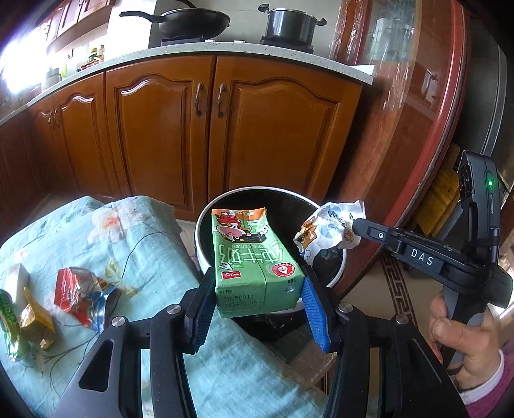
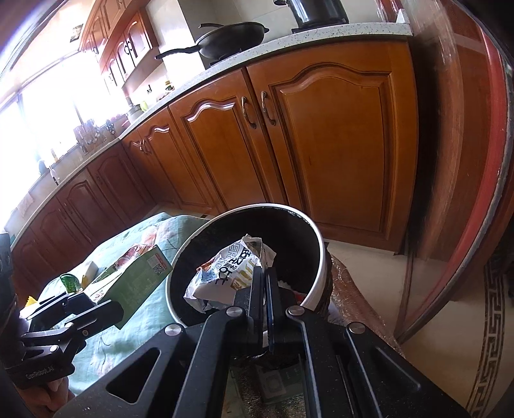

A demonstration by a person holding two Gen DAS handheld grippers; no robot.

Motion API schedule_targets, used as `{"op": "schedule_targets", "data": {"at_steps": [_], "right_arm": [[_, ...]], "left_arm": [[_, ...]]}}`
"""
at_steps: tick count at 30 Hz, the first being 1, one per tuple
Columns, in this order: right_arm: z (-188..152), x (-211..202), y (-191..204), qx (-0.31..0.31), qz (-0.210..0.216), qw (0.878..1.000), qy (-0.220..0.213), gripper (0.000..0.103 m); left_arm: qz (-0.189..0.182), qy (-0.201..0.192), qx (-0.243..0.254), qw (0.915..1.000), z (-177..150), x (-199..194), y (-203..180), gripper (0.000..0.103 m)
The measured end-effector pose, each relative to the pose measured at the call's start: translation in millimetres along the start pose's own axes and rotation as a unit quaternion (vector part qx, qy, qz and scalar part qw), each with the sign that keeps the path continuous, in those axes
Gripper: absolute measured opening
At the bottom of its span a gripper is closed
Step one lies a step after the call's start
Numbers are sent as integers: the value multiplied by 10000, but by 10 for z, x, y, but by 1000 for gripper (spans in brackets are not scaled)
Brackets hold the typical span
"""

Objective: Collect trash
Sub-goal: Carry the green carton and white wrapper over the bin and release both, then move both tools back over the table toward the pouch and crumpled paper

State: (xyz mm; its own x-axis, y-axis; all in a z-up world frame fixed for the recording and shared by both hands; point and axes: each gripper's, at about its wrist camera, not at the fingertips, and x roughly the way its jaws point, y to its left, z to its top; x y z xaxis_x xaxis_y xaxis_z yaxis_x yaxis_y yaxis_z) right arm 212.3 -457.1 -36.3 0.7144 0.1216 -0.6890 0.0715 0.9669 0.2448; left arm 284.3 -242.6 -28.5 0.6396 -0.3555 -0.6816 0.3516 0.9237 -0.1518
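Your left hand-held gripper [image 1: 257, 299] gripped a green rectangular drink carton [image 1: 253, 257] by its near end, the blue pads [image 1: 313, 307] pressed to its two sides. The carton's far end reached over the rim of the round white waste bin with a black liner [image 1: 205, 215]. Your right hand-held gripper [image 2: 265, 289] had its jaws pinched narrow on a crumpled white printed wrapper [image 2: 225, 273], which hung over the bin's mouth toward its right side. Your right hand [image 1: 462, 334], at a pink sleeve cuff, wrapped the gripper's handle at the near right.

The bin stood just right of a worktop covered with a pale blue flowered cloth [image 1: 144, 257]. On the cloth, left of the carton and well apart from the bin, lay more trash: a crumpled red and blue snack packet [image 1: 83, 295], a yellow-gold wrapper [image 1: 37, 318] and a green wrapper [image 1: 8, 321] at the far-left edge.

Beyond the bin stood brown wooden cabinet doors [image 1: 160, 128] under a speckled countertop, with a black wok [image 1: 192, 22] and a dark metal pot [image 1: 289, 25] on the stove.
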Motion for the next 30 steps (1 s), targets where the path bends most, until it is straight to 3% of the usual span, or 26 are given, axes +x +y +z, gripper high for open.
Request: {"op": "schedule_targets", "data": {"at_steps": [14,23,26,28,29,30], "right_arm": [[176,307,-38,-246,-229,9992,225,1],[201,492,-34,-305,-215,9985,398,2],[195,510,-31,-286,-214,9986,393,9],[190,507,-54,-215,-201,9988,384,24],[182,491,-58,-182,-186,9991,345,36],[172,464,-61,-153,-170,9993,306,40]], "left_arm": [[21,334,-2,9994,203,558,-67,49],[74,423,35,9991,257,723,-139,51],[131,457,3,9989,257,728,-166,57],[106,408,-39,9991,232,685,-161,63],[83,403,-42,9991,213,660,-148,64],[78,385,-75,9992,182,619,-127,65]]}}
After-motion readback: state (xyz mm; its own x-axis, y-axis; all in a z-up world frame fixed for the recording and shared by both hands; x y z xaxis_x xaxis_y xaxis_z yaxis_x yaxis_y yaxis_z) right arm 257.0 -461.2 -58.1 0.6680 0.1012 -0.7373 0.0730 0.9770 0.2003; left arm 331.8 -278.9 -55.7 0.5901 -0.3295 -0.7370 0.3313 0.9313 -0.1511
